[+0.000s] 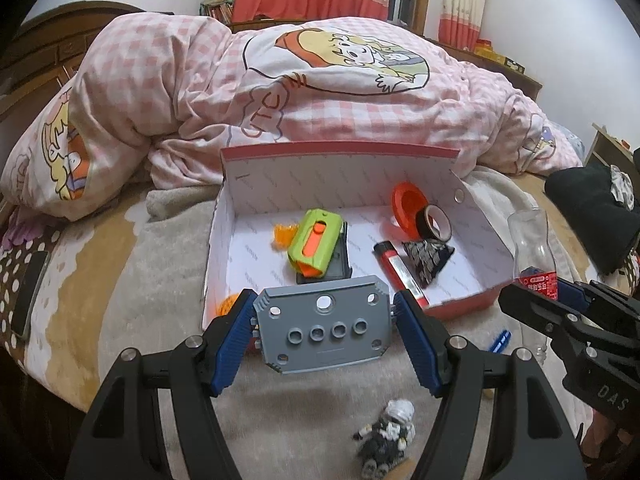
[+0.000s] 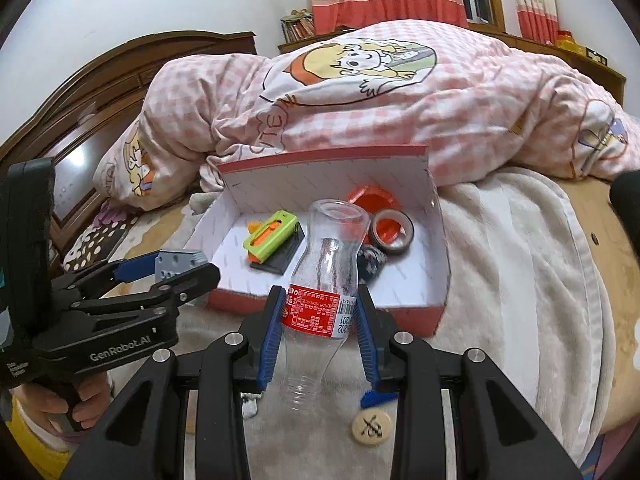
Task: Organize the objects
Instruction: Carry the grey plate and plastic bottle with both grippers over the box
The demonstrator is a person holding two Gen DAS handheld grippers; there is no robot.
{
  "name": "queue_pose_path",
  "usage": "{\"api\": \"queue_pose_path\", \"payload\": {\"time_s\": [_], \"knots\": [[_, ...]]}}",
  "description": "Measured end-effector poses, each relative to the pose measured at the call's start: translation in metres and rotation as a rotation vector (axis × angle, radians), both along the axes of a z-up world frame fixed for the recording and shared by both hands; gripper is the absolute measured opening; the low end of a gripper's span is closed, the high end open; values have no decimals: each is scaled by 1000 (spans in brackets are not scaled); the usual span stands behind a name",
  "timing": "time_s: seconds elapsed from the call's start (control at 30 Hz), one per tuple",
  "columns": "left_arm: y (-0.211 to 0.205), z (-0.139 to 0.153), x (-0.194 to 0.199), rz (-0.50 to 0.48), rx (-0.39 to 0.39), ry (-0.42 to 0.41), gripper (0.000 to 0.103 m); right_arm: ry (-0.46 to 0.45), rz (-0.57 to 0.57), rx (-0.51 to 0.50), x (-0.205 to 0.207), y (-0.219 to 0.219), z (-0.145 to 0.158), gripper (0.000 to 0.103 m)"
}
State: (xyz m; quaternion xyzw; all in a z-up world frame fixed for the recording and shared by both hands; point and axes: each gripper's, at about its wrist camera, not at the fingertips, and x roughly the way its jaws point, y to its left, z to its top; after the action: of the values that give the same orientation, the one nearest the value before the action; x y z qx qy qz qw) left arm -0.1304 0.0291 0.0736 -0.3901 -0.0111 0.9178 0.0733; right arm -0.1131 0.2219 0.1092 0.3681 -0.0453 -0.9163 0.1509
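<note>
Your left tool (image 1: pixel 324 312) is clamped on a grey plastic plate (image 1: pixel 323 322) with a row of round holes, its blue pads (image 1: pixel 230 340) pressing the plate's two short edges. You hold it just in front of the near wall of the open red-and-white box (image 1: pixel 456 306) that sits on the beige blanket (image 1: pixel 168 264) on the bed.

Your right tool (image 2: pixel 318 320) grips a clear plastic bottle (image 2: pixel 324 276) at its red label, the bottle tilted with its base toward the box and its neck pointing back at you. It hovers over the box's near right edge.

Inside the box lie:
- a green and orange toy (image 1: pixel 316 242) resting on a dark grey block (image 1: pixel 340 268)
- an orange funnel-like piece (image 1: pixel 408 210) against the back right corner
- a roll of dark patterned tape (image 1: pixel 436 222) just beside the orange piece
- a red lighter (image 1: pixel 398 270)
- a dark patterned pouch (image 1: pixel 426 258) next to the lighter
- a small orange bit (image 1: pixel 282 234) by the left wall, too blurred to name.

On the blanket near you stand a small black-and-white toy figure (image 1: pixel 386 436), a blue clip-like item (image 1: pixel 500 340) and a round wooden chess piece (image 2: pixel 370 426) with a black character on it. A pink checked quilt (image 1: pixel 320 92) is heaped behind the box.
</note>
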Motion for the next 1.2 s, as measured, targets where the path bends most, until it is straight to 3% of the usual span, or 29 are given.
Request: {"api": "queue_pose_path", "payload": {"time_s": [0.37, 1.2], "knots": [[4, -1, -39, 2, -31, -3, 70, 3, 27, 15, -37, -12, 3, 35], [4, -44, -115, 46, -62, -92, 70, -78, 7, 102, -108, -26, -38, 35]]}}
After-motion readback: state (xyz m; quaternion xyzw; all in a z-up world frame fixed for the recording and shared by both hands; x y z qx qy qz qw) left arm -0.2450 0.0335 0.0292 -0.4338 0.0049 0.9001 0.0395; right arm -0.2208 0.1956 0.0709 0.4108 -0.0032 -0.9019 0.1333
